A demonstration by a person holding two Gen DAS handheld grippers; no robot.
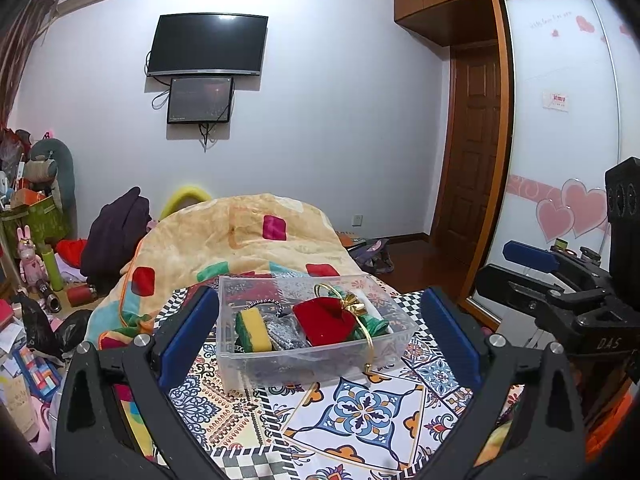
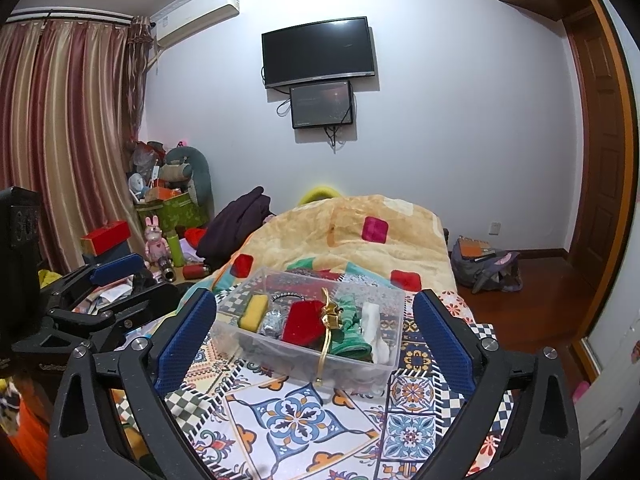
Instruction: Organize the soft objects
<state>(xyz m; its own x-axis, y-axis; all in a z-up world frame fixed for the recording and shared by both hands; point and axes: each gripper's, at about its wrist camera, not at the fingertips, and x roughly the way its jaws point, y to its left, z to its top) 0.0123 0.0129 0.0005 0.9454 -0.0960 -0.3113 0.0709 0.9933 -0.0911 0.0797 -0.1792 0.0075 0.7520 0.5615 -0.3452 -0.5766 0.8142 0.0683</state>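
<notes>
Your left gripper [image 1: 320,328] spread wide, holding nothing | your right gripper [image 2: 316,332] likewise | clear plastic bin [image 1: 394,338] holds yellow-green sponge [image 1: 252,328], red velvet pouch [image 1: 324,322].

Sponge [image 1: 252,330], pouch [image 1: 324,326] in bin [image 1: 320,364], apparently.

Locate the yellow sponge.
In both wrist views the yellow sponge lies at the left end of the clear bin, beside the silvery pouch.
</notes>
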